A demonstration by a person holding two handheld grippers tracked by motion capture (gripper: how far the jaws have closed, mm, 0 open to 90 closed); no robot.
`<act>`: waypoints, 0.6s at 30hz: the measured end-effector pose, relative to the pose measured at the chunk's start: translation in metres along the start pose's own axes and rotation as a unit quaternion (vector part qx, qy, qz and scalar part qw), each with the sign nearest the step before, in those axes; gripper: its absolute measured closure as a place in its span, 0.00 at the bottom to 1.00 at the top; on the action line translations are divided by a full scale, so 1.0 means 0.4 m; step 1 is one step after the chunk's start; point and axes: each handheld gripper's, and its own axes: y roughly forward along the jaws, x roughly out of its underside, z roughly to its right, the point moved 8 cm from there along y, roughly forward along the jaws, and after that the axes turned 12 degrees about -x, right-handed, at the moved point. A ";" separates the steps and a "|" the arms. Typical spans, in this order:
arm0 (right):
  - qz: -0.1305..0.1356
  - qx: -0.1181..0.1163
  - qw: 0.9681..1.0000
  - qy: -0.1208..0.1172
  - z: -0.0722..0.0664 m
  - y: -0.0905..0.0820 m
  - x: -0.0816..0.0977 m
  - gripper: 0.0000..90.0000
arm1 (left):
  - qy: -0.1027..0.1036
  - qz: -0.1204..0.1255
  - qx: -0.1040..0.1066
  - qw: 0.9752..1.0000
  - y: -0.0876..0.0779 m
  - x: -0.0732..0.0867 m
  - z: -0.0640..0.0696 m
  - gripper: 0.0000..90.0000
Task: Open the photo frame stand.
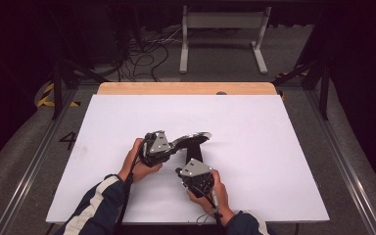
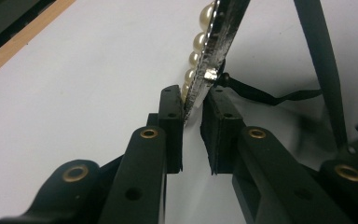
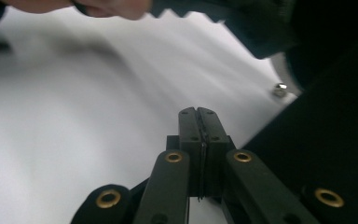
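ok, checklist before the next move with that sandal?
1. Left tool grips the pearl-trimmed sandal: ok, its glittery rim sits pinched between the pads.
2. Depth of that grip: not ok, only the pad tips bite, on the very end of the rim.
3. Right tool closed: ok, jaws stand together.
4. Right tool holds the black strap: cannot tell, at most a thin sliver shows between its jaws.
5. Pearls clear of the pads: ok, they line the rim beyond the tips.
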 end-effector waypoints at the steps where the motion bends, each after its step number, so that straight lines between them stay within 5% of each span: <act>1: 0.001 0.002 1.000 0.008 0.009 -0.003 0.002 1.00 | 0.000 0.000 0.002 1.000 0.000 0.000 0.001 0.88; 9: -0.010 0.029 0.999 0.011 0.018 -0.012 0.013 1.00 | 0.007 0.001 -0.003 1.000 -0.001 -0.004 0.009 0.89; 18: -0.011 0.013 1.000 0.022 0.034 -0.030 0.024 1.00 | 0.012 0.001 -0.002 1.000 -0.001 -0.006 0.015 0.89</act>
